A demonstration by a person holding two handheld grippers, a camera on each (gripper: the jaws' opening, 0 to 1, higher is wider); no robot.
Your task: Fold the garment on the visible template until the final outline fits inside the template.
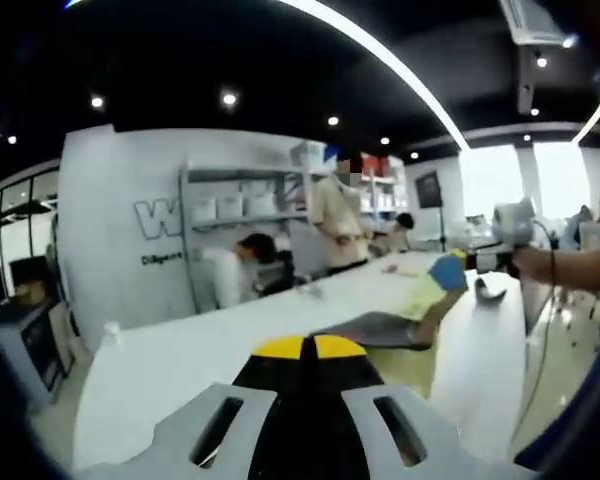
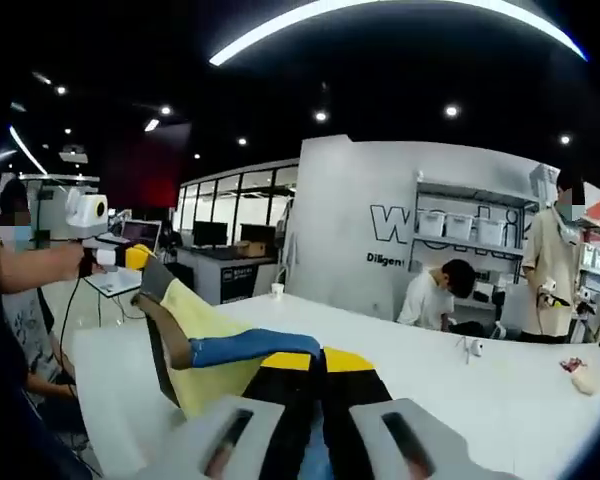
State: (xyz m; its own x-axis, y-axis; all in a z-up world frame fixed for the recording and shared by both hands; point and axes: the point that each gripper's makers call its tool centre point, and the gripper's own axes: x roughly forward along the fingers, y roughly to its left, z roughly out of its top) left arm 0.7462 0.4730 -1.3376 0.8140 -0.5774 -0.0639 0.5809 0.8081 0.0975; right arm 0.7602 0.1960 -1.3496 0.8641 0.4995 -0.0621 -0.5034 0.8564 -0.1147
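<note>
A person bent at the shelves (image 2: 460, 225) and one standing beside them are beyond the white surface (image 2: 500, 390). The garment (image 2: 205, 340), yellow with blue, hangs stretched above it between both tongs: right tongs (image 2: 315, 362) clamped on its blue edge, left tongs (image 2: 135, 258) gripping the far end.

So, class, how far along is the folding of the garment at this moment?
Done: no fold shows yet. In hand: the yellow garment hangs above the white table, stretched between the left hand-held gripper and the right hand-held gripper. Left: lay it down, fold it, fit the template.
</note>
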